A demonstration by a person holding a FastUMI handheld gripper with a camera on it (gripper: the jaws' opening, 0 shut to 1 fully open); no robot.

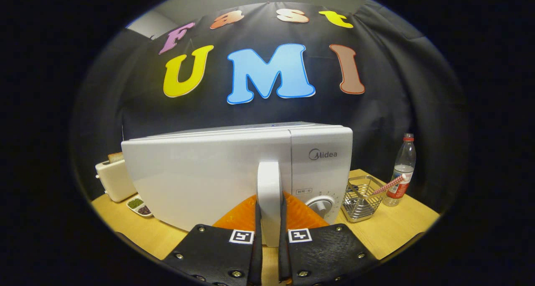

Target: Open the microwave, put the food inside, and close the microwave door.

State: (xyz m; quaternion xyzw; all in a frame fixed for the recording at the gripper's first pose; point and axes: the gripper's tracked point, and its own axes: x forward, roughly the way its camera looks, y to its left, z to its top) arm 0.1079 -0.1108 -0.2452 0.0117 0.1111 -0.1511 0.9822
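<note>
A white microwave stands on the wooden table right in front of me, its door flush with the control panel. The door's upright white handle runs down between my two fingers. My gripper is shut on this handle, one finger pressing each side of its lower part. A round dial sits low on the panel, just right of the fingers. A small white dish with green and dark food lies on the table left of the microwave.
A cream toaster with bread in it stands at the left, behind the dish. Right of the microwave sit a wire basket holding a striped straw and a clear water bottle. Bare tabletop lies ahead of them.
</note>
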